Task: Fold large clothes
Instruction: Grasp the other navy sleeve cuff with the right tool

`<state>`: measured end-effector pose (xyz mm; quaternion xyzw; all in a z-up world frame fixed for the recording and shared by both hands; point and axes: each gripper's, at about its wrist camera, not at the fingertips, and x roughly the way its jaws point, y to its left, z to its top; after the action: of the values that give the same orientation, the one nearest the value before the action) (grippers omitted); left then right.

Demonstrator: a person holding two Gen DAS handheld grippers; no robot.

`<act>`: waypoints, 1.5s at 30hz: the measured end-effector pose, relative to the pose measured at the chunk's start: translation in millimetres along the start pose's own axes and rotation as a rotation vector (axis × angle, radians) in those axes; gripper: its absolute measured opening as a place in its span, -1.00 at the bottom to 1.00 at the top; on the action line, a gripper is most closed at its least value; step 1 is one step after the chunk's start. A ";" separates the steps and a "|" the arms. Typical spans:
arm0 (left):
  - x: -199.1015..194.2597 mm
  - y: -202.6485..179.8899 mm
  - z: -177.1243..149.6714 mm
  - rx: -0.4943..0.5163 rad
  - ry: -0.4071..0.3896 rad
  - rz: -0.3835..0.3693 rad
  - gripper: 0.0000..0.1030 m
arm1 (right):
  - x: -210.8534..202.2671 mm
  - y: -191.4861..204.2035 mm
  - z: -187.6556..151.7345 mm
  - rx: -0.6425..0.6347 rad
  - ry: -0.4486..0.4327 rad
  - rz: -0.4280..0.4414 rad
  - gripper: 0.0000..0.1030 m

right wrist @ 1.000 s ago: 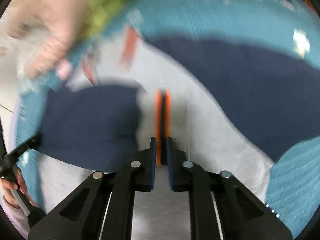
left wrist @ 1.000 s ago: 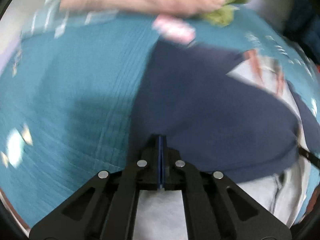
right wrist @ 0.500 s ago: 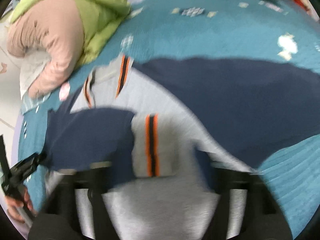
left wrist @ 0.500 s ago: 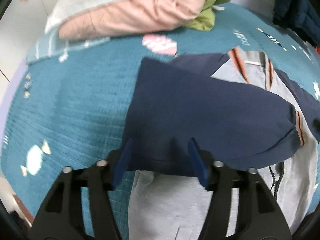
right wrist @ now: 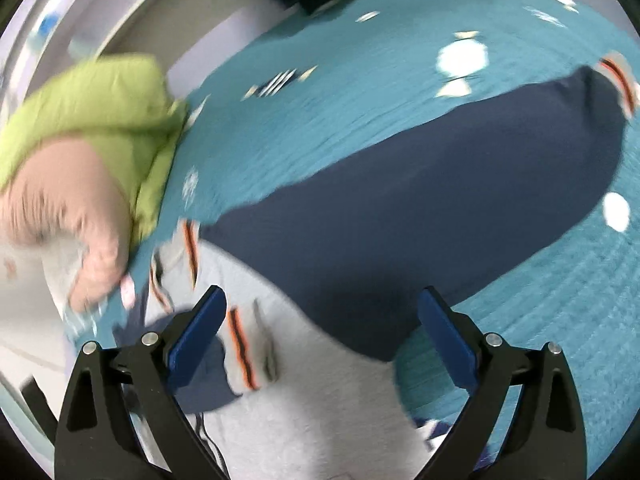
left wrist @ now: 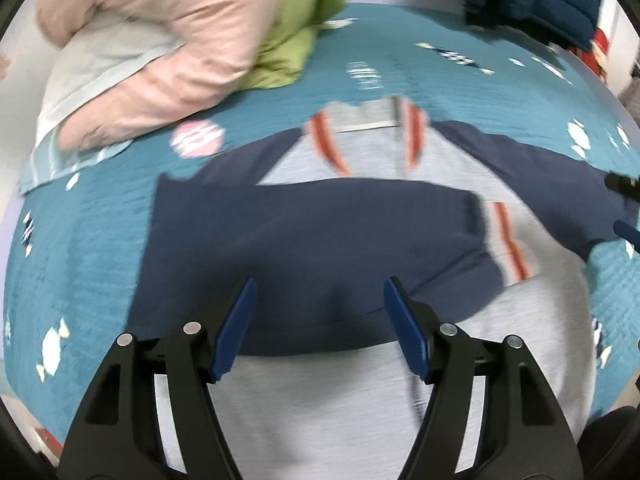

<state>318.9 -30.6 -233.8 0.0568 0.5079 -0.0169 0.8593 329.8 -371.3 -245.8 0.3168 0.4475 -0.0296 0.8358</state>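
Grey-and-navy jacket (left wrist: 328, 240) with orange stripes, spread flat on a teal patterned bedspread (left wrist: 80, 248), one navy sleeve folded across its chest. Left gripper (left wrist: 320, 308) and right gripper (right wrist: 320, 320) hover above it, jaws just opened wide, nothing between them. Pink and green garments (left wrist: 168, 40) heaped behind.

My right gripper (right wrist: 320, 334) just opened, nothing between jaws; jacket (right wrist: 320, 420) below, navy sleeve (right wrist: 420, 208) stretching far right.

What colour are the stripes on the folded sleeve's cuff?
Orange with a dark line between, on a grey cuff; the left wrist view shows it best.
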 end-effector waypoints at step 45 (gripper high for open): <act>119.2 -200.6 52.2 0.047 0.188 -0.214 -1.00 | -30.9 -212.6 81.2 0.372 -0.227 -0.373 0.82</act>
<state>404.6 -232.3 -329.3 0.0235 0.5887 -0.1148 0.7998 299.7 -593.2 -296.7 0.3717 0.3887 -0.2998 0.7879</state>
